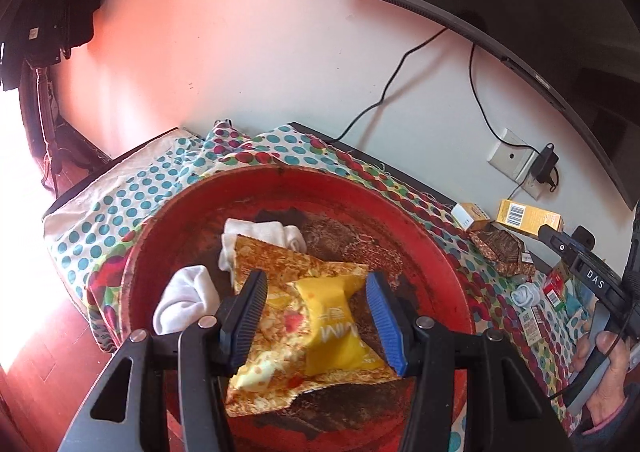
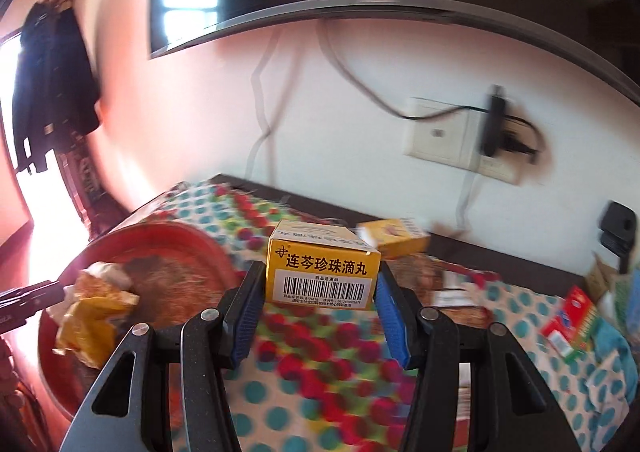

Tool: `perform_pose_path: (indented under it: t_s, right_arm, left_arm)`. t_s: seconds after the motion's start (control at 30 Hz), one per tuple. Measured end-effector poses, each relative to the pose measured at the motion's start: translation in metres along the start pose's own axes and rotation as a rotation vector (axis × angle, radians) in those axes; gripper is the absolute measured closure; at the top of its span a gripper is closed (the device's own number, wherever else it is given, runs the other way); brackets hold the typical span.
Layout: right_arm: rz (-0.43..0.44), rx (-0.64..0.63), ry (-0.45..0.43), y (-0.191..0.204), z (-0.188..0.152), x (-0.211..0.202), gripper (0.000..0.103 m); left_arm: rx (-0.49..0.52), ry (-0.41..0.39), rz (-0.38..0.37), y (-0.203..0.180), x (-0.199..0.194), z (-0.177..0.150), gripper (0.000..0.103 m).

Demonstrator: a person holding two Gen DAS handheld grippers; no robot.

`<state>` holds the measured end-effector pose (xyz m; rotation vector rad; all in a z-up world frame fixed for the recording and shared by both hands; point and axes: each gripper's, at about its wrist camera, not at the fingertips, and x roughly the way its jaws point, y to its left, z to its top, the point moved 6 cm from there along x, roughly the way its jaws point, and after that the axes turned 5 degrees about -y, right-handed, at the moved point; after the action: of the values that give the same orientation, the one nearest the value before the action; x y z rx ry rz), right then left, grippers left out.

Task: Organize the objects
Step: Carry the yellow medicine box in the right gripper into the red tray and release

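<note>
My right tool (image 2: pixel 322 288) pinched the box (image 2: pixel 323 268) clear above the counter, the basin (image 2: pixel 192 248) lying well to its left, where my left tool (image 1: pixel 316 316) hung spread over the packets (image 1: pixel 320 316) inside it.

Both views close, facing wall; share red tray (image 1: pixel 420 208) (image 2: pixel 208 248).
</note>
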<state>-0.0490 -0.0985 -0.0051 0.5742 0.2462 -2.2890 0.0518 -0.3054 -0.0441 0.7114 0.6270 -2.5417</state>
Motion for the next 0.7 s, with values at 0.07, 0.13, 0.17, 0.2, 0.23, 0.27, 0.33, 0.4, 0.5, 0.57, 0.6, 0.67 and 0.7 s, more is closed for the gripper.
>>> perform_pose_path:
  t_s: [0.07,0.13,0.17,0.2,0.23,0.27,0.33,0.4,0.5,0.57,0.6,0.67,0.7]
  right_arm:
    - [0.054,-0.025,0.012,0.03,0.003,0.009,0.053]
    - [0.101,-0.049,0.023,0.06,0.005,0.016,0.053]
    - [0.127,-0.062,0.033,0.075,0.006,0.02,0.053]
    - [0.151,-0.072,0.041,0.089,0.007,0.025,0.053]
    - [0.172,-0.08,0.047,0.101,0.008,0.028,0.053]
    - [0.195,-0.09,0.061,0.115,0.009,0.033,0.053]
    - [0.233,-0.111,0.081,0.14,0.01,0.042,0.053]
    - [0.265,-0.137,0.107,0.165,0.011,0.052,0.053]
    - [0.294,-0.175,0.136,0.195,0.013,0.068,0.053]
    - [0.309,-0.187,0.155,0.212,0.014,0.078,0.053]
    - [0.319,-0.185,0.173,0.219,0.012,0.084,0.053]
    - [0.329,-0.18,0.206,0.23,0.009,0.098,0.053]
    - [0.332,-0.174,0.222,0.234,0.007,0.103,0.053]
  left_arm:
    - [-0.006,-0.01,0.023,0.01,-0.001,0.005,0.05]
    - [-0.02,-0.014,0.037,0.02,-0.001,0.008,0.05]
    - [-0.03,-0.017,0.044,0.025,-0.001,0.01,0.05]
    - [-0.04,-0.021,0.052,0.03,-0.002,0.013,0.05]
    - [-0.05,-0.026,0.06,0.036,-0.003,0.015,0.05]
    - [-0.062,-0.032,0.069,0.042,-0.005,0.017,0.05]
    - [-0.082,-0.041,0.087,0.054,-0.007,0.022,0.05]
    - [-0.101,-0.056,0.113,0.069,-0.011,0.027,0.05]
    - [-0.148,-0.072,0.139,0.089,-0.015,0.032,0.05]
    - [-0.18,-0.077,0.151,0.1,-0.017,0.034,0.05]
    - [-0.195,-0.08,0.157,0.106,-0.018,0.035,0.05]
    - [-0.209,-0.081,0.16,0.111,-0.018,0.036,0.05]
    - [-0.213,-0.081,0.162,0.113,-0.019,0.036,0.05]
